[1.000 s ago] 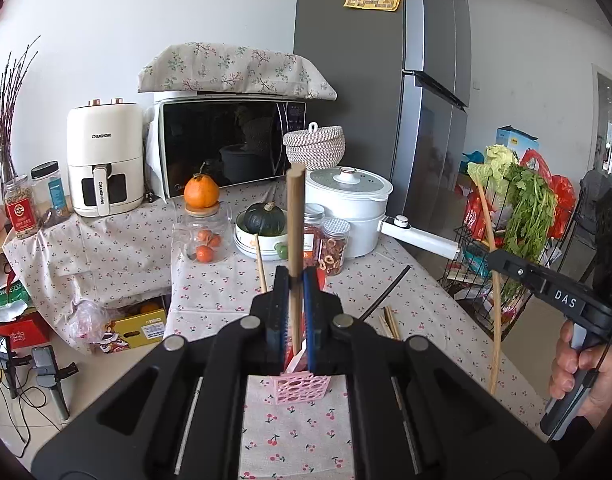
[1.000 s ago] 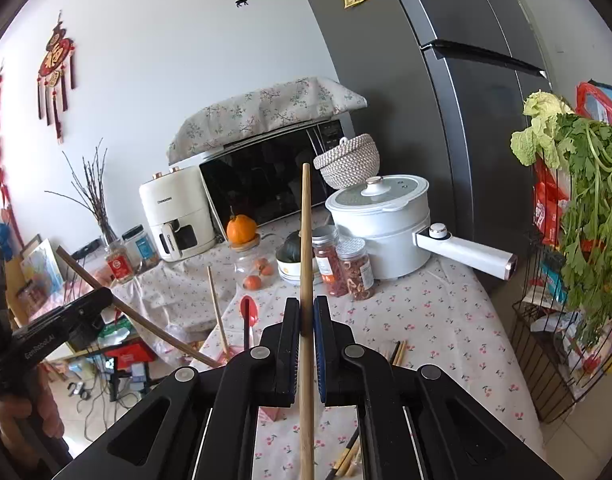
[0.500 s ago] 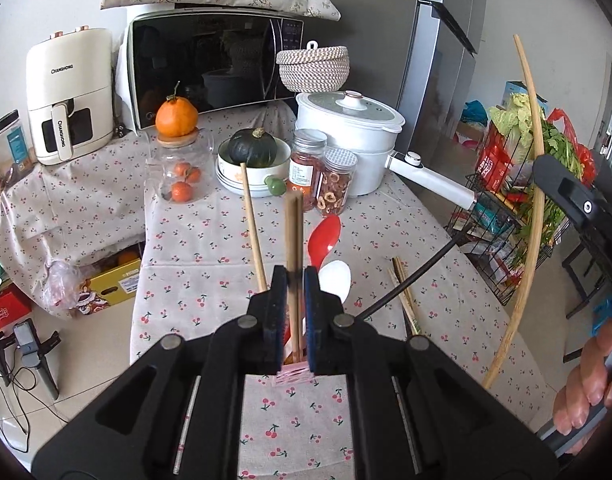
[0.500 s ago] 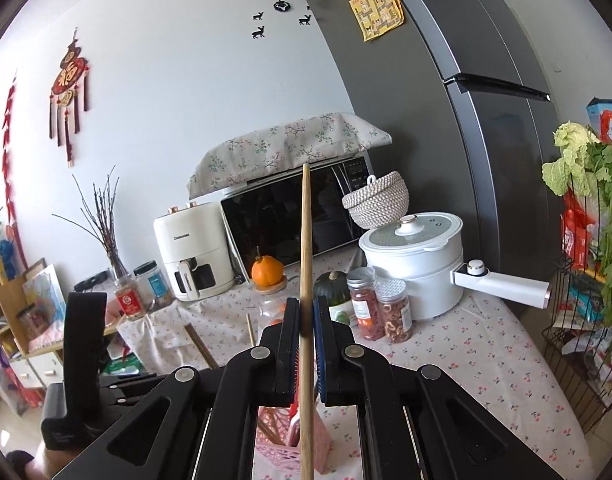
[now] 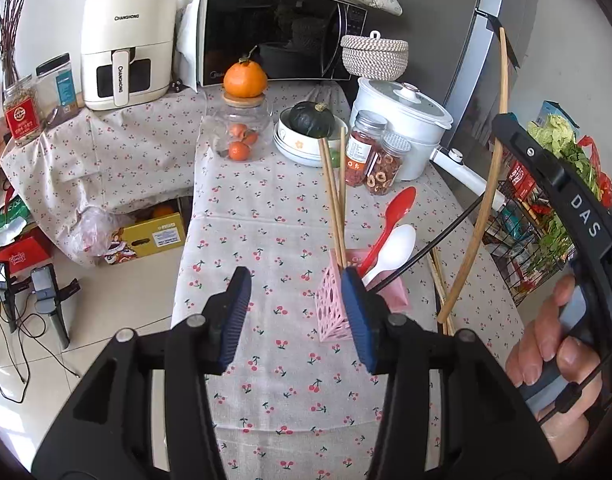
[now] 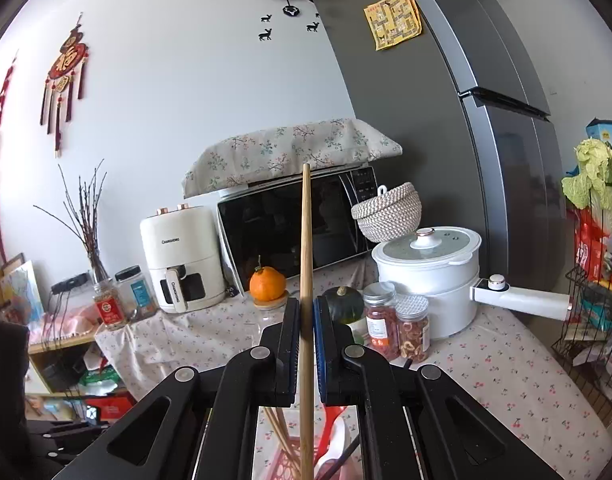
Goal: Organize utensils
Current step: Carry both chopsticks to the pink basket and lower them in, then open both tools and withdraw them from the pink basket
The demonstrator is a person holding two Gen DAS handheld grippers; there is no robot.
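Chopstick clamped upright in right tongs

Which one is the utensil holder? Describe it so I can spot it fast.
Start at the white pot beside the fridge, then come forward along the cherry-print tablecloth. The pink holder stands there: the only perforated box, with chopsticks and two spoons sticking out.

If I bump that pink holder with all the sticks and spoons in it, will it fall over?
It might. The pink holder looks like thin, holey plastic, so probably light. The chopsticks and red spoon stick out far above it and lean sideways, making it top-heavy. The tablecloth may let it slide a little first.
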